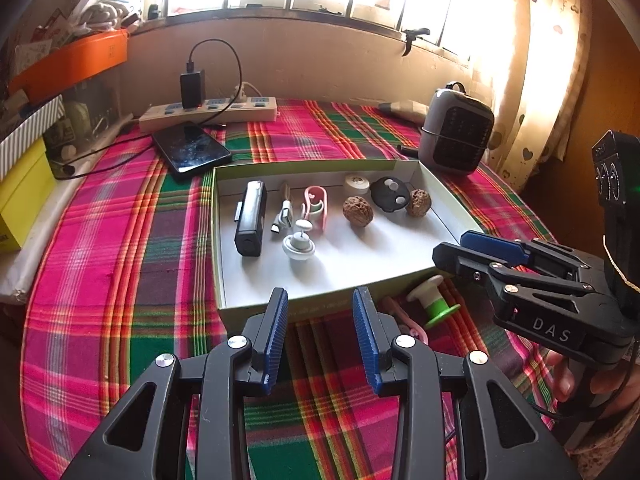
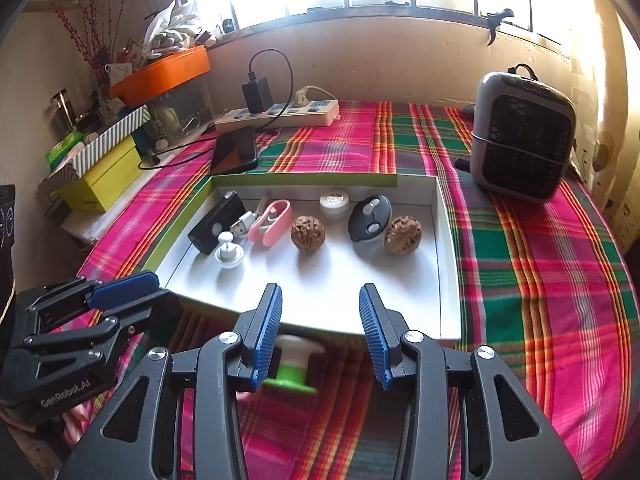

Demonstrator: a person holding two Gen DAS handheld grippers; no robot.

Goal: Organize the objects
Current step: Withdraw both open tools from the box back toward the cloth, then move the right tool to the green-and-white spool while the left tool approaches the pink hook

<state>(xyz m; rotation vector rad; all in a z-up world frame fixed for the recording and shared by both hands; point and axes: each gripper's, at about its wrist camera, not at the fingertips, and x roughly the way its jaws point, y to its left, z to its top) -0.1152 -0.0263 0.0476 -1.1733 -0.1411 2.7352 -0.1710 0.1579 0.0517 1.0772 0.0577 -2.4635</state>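
A shallow white box with a green rim [image 1: 256,304] [image 2: 448,280] lies on the plaid cloth. It holds a black device [image 1: 250,220], a USB adapter [image 1: 282,220], a pink clip [image 1: 316,204], a white knob [image 1: 298,244], two walnuts [image 1: 357,211] [image 1: 418,202], a black round case [image 1: 389,194] and a small white roll [image 1: 357,184]. A green-and-white spool [image 1: 434,300] [image 2: 296,364] lies on the cloth just outside the box's near edge, beside a pink piece [image 1: 404,322]. My left gripper [image 1: 322,340] [image 2: 160,292] is open and holds nothing. My right gripper [image 2: 320,336] [image 1: 450,246] hovers open above the spool.
A phone [image 1: 190,150], a power strip with charger [image 1: 208,112] and a grey heater [image 1: 456,128] stand behind the box. Yellow and orange boxes [image 2: 100,184] pile up at the left. A hand [image 1: 580,380] holds the right gripper's handle.
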